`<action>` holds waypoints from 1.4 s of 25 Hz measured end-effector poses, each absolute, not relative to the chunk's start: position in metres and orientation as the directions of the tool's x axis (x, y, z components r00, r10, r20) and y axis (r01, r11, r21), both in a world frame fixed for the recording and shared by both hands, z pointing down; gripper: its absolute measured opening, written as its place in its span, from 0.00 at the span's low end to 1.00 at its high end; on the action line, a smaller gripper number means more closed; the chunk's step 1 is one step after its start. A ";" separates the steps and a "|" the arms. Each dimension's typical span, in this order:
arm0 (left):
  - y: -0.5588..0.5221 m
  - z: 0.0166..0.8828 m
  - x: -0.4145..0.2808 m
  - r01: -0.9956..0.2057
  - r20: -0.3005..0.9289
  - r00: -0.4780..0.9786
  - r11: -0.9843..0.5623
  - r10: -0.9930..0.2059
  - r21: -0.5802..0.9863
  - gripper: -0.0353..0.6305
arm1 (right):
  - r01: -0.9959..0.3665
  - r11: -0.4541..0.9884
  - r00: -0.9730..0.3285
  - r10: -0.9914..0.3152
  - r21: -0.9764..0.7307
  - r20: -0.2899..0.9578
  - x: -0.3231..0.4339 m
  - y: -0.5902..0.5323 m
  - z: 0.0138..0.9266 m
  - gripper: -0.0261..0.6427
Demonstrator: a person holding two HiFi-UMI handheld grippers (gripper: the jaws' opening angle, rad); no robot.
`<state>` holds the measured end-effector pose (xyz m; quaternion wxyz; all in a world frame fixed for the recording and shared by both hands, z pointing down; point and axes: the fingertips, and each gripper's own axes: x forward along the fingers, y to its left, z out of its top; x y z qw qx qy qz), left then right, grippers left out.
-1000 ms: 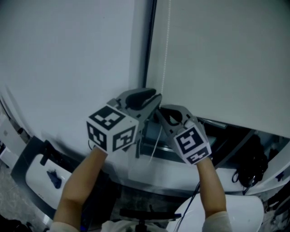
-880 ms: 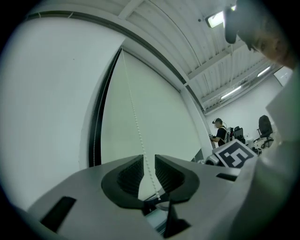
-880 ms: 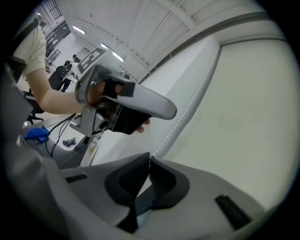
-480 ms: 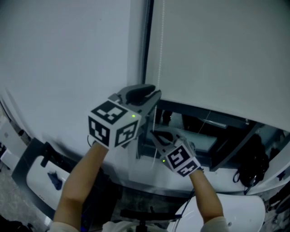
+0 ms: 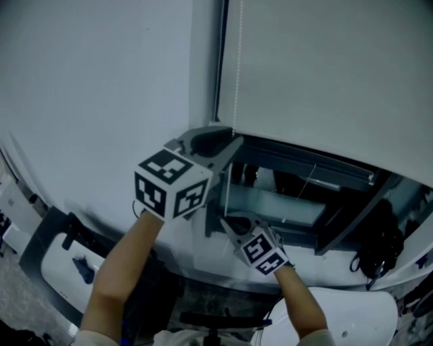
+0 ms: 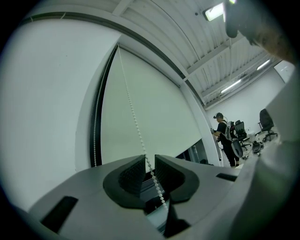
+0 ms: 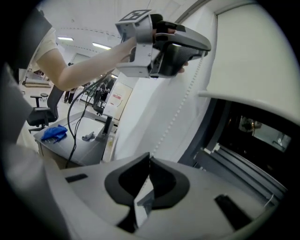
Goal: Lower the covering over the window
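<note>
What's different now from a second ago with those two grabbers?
The right gripper, shut on the chain, pulled downward, and the blind now ends higher, baring more window. The left gripper stayed put, jaws slightly apart around the chain.

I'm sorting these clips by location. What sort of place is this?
Probably an office or lab workspace. There is a window with a roller blind and bead chain, strip lights on the ceiling, and a desk with cables next to an office chair.
</note>
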<state>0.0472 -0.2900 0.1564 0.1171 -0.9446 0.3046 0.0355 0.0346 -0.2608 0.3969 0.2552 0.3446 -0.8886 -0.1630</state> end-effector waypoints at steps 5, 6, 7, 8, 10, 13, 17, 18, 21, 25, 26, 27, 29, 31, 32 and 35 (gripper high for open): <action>-0.294 0.160 0.046 -0.600 -0.125 0.799 -0.773 -0.588 -0.205 0.14 | -0.526 0.709 -0.626 -0.696 0.470 0.351 0.036 -0.261 0.402 0.05; -0.295 0.161 0.047 -0.601 -0.122 0.798 -0.772 -0.590 -0.204 0.13 | -0.523 0.709 -0.626 -0.696 0.472 0.352 0.035 -0.260 0.402 0.05; -0.295 0.161 0.047 -0.600 -0.118 0.800 -0.776 -0.589 -0.196 0.12 | -0.521 0.710 -0.626 -0.695 0.474 0.353 0.034 -0.261 0.401 0.05; -0.296 0.161 0.046 -0.598 -0.113 0.802 -0.781 -0.587 -0.183 0.11 | -0.519 0.710 -0.626 -0.695 0.475 0.354 0.033 -0.261 0.401 0.05; -0.298 0.162 0.044 -0.604 -0.107 0.797 -0.778 -0.595 -0.172 0.09 | -0.520 0.713 -0.628 -0.692 0.470 0.355 0.032 -0.260 0.400 0.05; -0.299 0.162 0.042 -0.629 -0.113 0.776 -0.750 -0.620 -0.207 0.09 | -0.529 0.715 -0.630 -0.692 0.457 0.353 0.033 -0.261 0.399 0.05; -0.295 0.162 0.046 -0.654 -0.120 0.747 -0.691 -0.654 -0.309 0.09 | -0.527 0.727 -0.640 -0.681 0.440 0.357 0.034 -0.262 0.398 0.05; -0.294 0.163 0.047 -0.654 -0.118 0.744 -0.681 -0.657 -0.330 0.09 | -0.524 0.732 -0.642 -0.675 0.435 0.363 0.034 -0.261 0.398 0.06; -0.294 0.172 0.050 -0.647 -0.101 0.741 -0.667 -0.664 -0.369 0.09 | -0.524 0.738 -0.646 -0.669 0.425 0.368 0.035 -0.259 0.397 0.06; -0.300 0.198 0.047 -0.644 -0.057 0.734 -0.667 -0.677 -0.375 0.09 | -0.562 0.758 -0.704 -0.648 0.330 0.290 0.039 -0.255 0.371 0.12; -0.301 0.203 0.046 -0.645 -0.051 0.732 -0.667 -0.679 -0.373 0.09 | -0.574 0.758 -0.715 -0.648 0.311 0.263 0.042 -0.256 0.362 0.12; -0.302 0.207 0.046 -0.645 -0.047 0.731 -0.668 -0.681 -0.371 0.09 | -0.585 0.755 -0.722 -0.651 0.295 0.235 0.045 -0.257 0.351 0.12; -0.303 0.214 0.046 -0.645 -0.042 0.731 -0.670 -0.681 -0.368 0.09 | -0.609 0.745 -0.731 -0.661 0.272 0.173 0.052 -0.259 0.328 0.12; -0.302 0.218 0.047 -0.643 -0.042 0.734 -0.673 -0.678 -0.364 0.09 | -0.634 0.734 -0.736 -0.669 0.245 0.103 0.059 -0.260 0.303 0.12; -0.301 0.220 0.047 -0.642 -0.046 0.737 -0.676 -0.675 -0.361 0.09 | -0.645 0.729 -0.737 -0.673 0.230 0.066 0.062 -0.261 0.290 0.12; -0.295 0.225 0.050 -0.639 -0.066 0.746 -0.683 -0.663 -0.354 0.09 | -0.671 0.716 -0.734 -0.678 0.195 -0.036 0.070 -0.260 0.252 0.12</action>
